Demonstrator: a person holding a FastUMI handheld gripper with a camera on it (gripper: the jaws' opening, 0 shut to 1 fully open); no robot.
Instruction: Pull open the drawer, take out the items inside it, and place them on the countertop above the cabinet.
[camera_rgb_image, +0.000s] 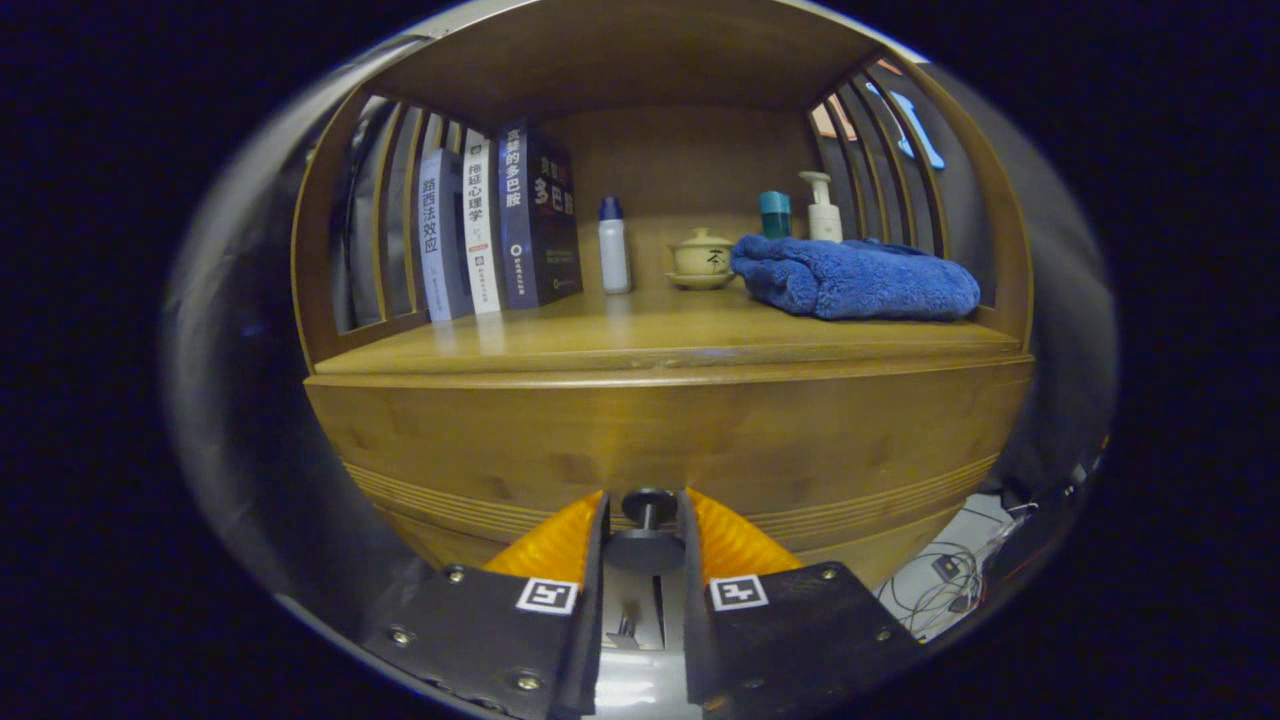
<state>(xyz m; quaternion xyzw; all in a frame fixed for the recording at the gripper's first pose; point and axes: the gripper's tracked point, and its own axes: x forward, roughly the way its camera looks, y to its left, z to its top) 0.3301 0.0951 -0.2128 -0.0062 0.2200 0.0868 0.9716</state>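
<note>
The tongs (646, 515) sit clamped on the small dark round metal knob (648, 500) of the stiff wooden drawer front (660, 450), probably a firm, slightly slippery hold for a straight pull.

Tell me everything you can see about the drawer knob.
The drawer knob is dark and round, with a flat cap on a short stem, fixed to the wooden drawer front below the countertop. It sits between the fingers of the gripper, which close in on its sides. The drawer looks shut.
</note>
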